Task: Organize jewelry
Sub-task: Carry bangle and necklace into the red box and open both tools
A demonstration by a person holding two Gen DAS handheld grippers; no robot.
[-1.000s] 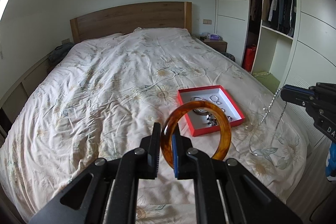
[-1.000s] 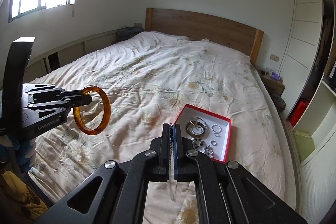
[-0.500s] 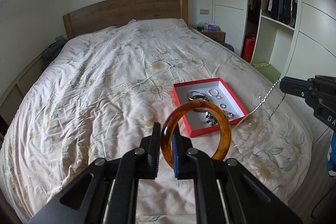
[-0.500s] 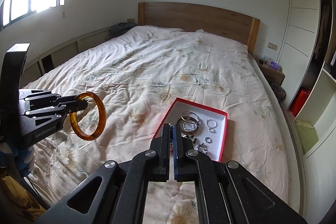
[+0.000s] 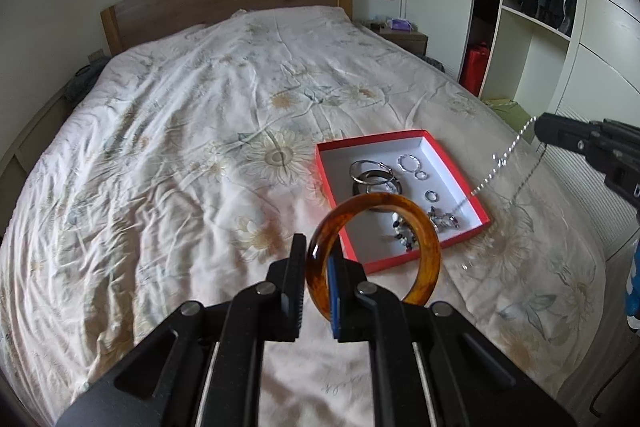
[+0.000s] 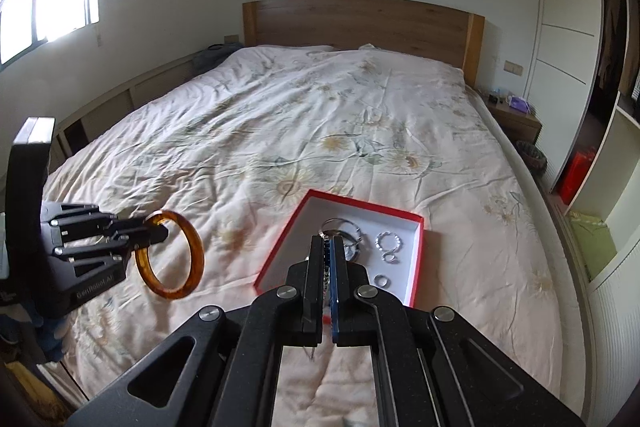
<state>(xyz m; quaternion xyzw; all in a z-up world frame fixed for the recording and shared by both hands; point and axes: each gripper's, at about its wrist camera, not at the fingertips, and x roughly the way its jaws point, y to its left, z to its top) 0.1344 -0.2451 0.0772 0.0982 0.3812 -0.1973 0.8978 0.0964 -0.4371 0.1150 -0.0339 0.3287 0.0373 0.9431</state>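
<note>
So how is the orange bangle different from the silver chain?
The orange bangle is one thick, stiff ring; the silver chain is thin and droops. The bangle is see-through amber; the chain is shiny beaded metal. The left gripper pinches the bangle; the right gripper pinches the chain. Both hang above the bed, outside the red box.

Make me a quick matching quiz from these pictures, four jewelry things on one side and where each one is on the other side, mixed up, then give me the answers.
Things:
1. amber bangle
2. silver chain
3. small silver rings
4. red box

Places:
A. lying inside the box
B. resting on the floral bedspread
C. clamped in the left gripper
D. pinched in the right gripper, hanging down past the box edge

Pairs: 1-C, 2-D, 3-A, 4-B
</note>
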